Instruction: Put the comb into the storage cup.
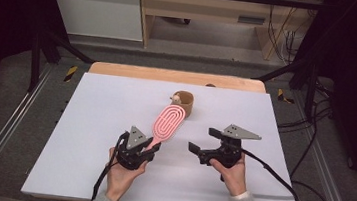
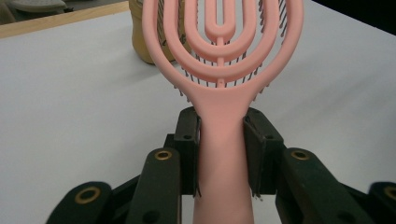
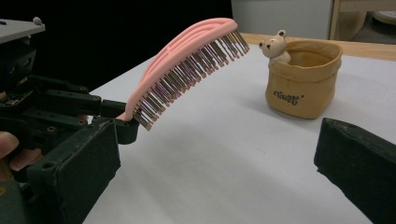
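Right now my left gripper [image 1: 148, 149] is pinching the handle of the pink hairbrush [image 1: 168, 121], both pads pressed on the handle's sides as the left gripper view shows, with the handle [image 2: 223, 154] running straight up the middle of that frame between the jaws. In the high view the brush sits just left of centre, its long axis slanting from my left hand at lower left up toward the upper right, head raised off the white table [image 1: 94, 122] and bristles facing down. Its tip points at the little tan pot with a bear figure [image 1: 183, 103], which stands just past the head, toward the top centre of the frame; from the right gripper view the brush head and pot look close but apart. My right gripper [image 1: 203, 140] hangs spread wide and empty to the right of the brush, level with its handle. I judge the left hand is the one placed to carry the brush on along its own axis to the pot.
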A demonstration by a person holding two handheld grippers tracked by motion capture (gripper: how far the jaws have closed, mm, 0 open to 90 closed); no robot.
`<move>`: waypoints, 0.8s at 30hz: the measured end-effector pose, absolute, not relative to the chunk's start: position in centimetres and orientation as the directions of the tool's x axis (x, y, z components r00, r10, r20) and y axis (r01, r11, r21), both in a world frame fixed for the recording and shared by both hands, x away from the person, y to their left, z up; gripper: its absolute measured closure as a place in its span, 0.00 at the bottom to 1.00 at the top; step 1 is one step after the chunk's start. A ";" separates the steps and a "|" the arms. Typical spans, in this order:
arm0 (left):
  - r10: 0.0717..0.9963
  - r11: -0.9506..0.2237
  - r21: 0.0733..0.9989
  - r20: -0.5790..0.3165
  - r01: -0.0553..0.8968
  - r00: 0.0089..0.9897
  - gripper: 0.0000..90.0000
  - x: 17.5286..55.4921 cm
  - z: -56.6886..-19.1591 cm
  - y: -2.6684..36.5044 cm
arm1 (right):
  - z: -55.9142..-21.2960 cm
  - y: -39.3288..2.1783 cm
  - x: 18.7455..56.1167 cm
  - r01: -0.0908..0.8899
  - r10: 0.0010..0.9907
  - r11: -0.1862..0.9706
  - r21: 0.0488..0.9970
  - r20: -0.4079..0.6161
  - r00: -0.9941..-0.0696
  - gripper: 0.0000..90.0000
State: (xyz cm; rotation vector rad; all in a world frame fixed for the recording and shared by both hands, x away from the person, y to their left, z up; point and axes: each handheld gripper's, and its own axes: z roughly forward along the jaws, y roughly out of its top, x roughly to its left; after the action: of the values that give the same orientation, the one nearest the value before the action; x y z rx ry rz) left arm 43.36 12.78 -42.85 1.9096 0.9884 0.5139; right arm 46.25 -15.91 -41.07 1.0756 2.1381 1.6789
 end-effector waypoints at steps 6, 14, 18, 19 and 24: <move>0.801 -0.269 0.862 -0.047 0.429 0.597 0.77 43.3 -43.3 12.6 | -41.0 -15.3 46.4 0.415 0.652 0.075 0.907 0.270 -0.709 0.01; 0.798 -0.255 0.866 -0.062 0.430 0.599 0.77 43.3 -43.8 12.1 | -41.1 -14.9 46.7 0.427 0.653 0.064 0.902 0.286 -0.701 0.01; 0.798 -0.253 0.866 -0.065 0.432 0.599 0.77 43.3 -43.9 11.8 | -41.1 -14.7 46.9 0.436 0.658 0.065 0.898 0.290 -0.695 0.02; 0.798 -0.254 0.865 -0.064 0.432 0.599 0.77 43.2 -43.9 11.6 | -41.1 -14.7 46.9 0.439 0.659 0.062 0.896 0.293 -0.692 0.02; 0.797 -0.259 0.867 -0.057 0.425 0.602 0.77 43.1 -43.9 11.3 | -41.0 -14.1 47.1 0.439 0.655 0.063 0.896 0.294 -0.696 0.02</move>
State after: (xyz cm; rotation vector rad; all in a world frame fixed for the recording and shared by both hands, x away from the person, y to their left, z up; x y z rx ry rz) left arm 43.10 11.31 -43.91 1.8881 0.9797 0.4963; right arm 47.06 -14.08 -40.99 1.1219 2.1432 1.6909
